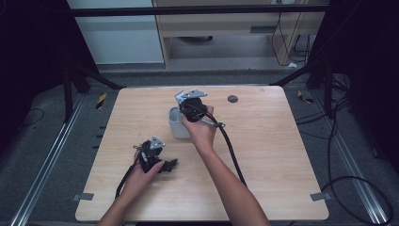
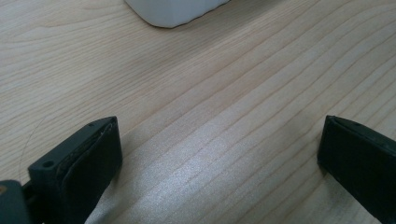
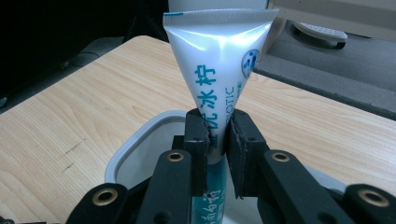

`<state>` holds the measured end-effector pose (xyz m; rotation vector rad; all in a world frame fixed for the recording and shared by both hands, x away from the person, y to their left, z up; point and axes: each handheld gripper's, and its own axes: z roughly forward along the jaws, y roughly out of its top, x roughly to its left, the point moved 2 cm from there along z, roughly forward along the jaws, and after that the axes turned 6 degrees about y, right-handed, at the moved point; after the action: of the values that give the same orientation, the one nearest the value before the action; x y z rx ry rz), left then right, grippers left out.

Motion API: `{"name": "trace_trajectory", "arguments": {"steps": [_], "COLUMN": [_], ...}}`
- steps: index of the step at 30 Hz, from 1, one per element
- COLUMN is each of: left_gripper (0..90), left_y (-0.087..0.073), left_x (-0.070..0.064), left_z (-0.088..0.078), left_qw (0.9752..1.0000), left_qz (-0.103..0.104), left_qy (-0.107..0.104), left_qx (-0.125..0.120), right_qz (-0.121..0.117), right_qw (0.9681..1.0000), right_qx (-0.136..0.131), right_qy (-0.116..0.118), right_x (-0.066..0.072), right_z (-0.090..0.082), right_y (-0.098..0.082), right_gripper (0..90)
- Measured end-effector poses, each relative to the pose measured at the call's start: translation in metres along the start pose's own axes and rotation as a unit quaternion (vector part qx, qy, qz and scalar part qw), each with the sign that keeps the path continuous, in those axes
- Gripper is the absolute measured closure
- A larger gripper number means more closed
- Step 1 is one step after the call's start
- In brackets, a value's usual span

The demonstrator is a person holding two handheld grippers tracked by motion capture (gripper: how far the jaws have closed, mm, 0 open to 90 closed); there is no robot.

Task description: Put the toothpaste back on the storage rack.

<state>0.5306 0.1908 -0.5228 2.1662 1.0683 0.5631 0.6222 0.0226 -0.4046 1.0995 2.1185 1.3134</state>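
Observation:
A white tube (image 3: 219, 70) with blue print stands crimped end up, pinched by my right gripper (image 3: 217, 135), which is shut on it. The tube's lower part hangs over the mouth of a grey-white cup (image 3: 140, 140). In the high view that cup (image 1: 176, 126) sits near the table's middle, with the right gripper (image 1: 190, 107) right above its far rim. My left gripper (image 1: 170, 165) rests low over the table near the front left; in its own view it (image 2: 219, 154) is open, with bare wood between the jaws and the cup's base (image 2: 175, 10) ahead.
A small dark round disc (image 1: 232, 99) lies at the table's (image 1: 263, 155) far side. Cables (image 1: 233, 150) trail from the right gripper across the table toward the front. Metal rails and black frame posts flank the table.

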Motion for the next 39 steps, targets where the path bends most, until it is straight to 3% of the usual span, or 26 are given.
{"name": "trace_trajectory", "arguments": {"steps": [25,39], "left_gripper": [0.0,0.0], "left_y": [0.0,0.0], "left_x": [0.0,0.0], "left_z": [0.0,0.0], "left_qw": [1.0,1.0], "left_qz": [0.0,0.0], "left_qy": [0.0,0.001], "left_qx": [0.0,-0.001], "right_qz": [0.001,-0.006], "right_qw": [1.0,1.0], "right_qx": [0.002,-0.002], "right_qy": [0.002,0.006], "right_x": [-0.002,-0.001], "right_z": [-0.006,-0.019], "right_y": [0.002,0.005], "right_gripper": [76.2,76.1]}}
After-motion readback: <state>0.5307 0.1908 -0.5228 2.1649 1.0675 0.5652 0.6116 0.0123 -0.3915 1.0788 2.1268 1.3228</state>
